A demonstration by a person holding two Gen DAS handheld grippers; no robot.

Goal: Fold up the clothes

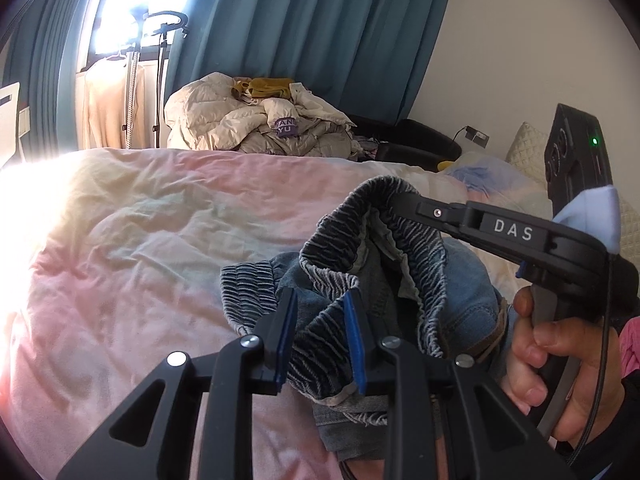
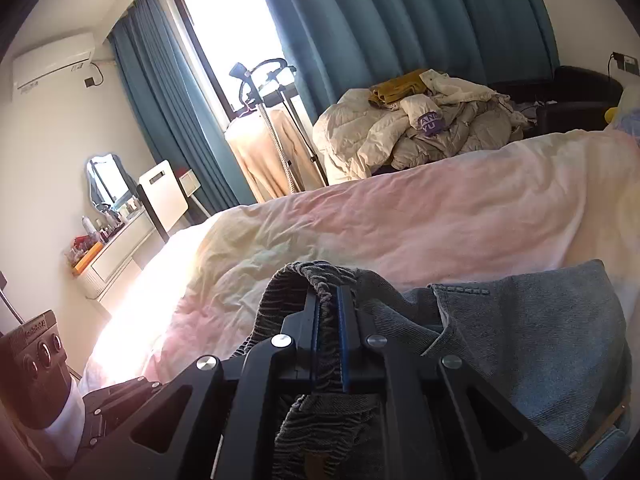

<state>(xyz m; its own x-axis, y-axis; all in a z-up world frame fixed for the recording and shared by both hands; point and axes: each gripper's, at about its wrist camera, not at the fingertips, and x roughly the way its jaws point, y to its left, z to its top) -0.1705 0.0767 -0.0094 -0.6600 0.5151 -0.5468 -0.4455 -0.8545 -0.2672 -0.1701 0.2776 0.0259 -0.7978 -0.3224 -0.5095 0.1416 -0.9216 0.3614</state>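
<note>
Two grippers, left (image 1: pixel 320 332) and right (image 2: pixel 328 336), each clamped the elastic waistband of one pair of jeans (image 2: pixel 540 344) above one bed (image 1: pixel 160 220).

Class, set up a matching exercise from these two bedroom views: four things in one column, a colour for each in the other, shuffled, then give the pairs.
Things:
1. curtains
2. jeans
3. duvet
4. folded cloth on the jacket pile

Colours:
A. mustard yellow
B. pale pink and cream
C. teal
D. faded denim blue

Pairs: 1-C, 2-D, 3-B, 4-A
</note>
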